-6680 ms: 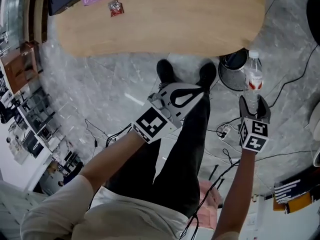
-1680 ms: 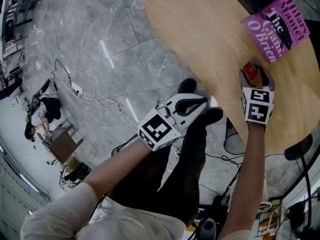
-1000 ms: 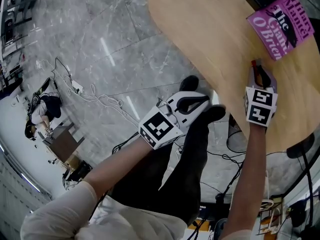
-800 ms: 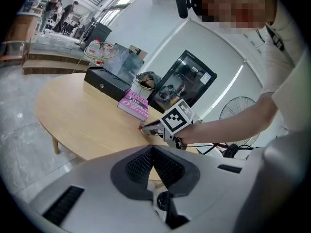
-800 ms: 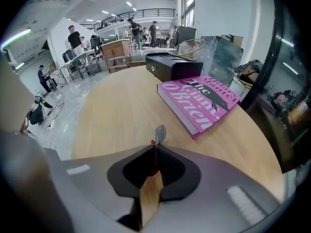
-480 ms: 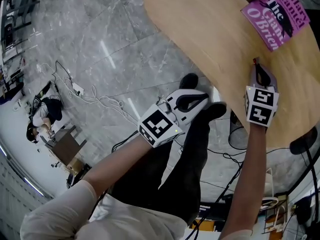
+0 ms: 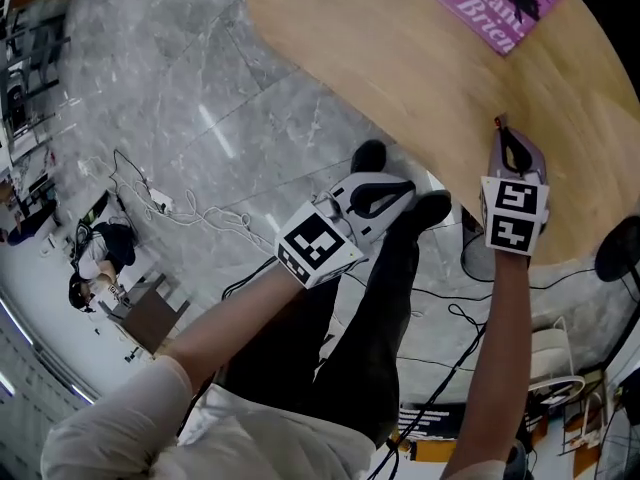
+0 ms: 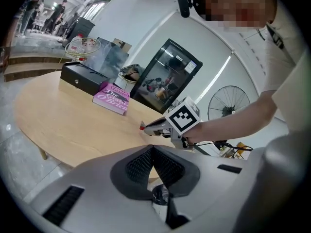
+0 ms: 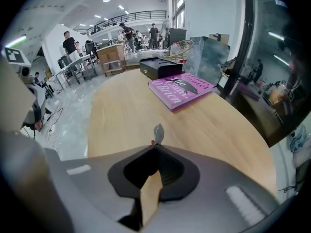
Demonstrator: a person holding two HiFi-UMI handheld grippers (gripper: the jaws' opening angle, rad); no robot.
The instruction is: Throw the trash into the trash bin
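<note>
The left gripper (image 7: 398, 188) hangs at the centre of the head view, over the person's dark trouser legs (image 7: 380, 308). Its jaws are pressed together with nothing between them. At centre right of that view, the right gripper (image 9: 154, 148) is clamped tight on a small red and silver scrap (image 9: 158, 131), probably a crumpled wrapper. Only the scrap's tip pokes out past the pads, above the pale rounded wooden table (image 7: 400, 58). Farther up, the purple paperback book (image 7: 498, 8) is cut off by the frame's upper edge.
</note>
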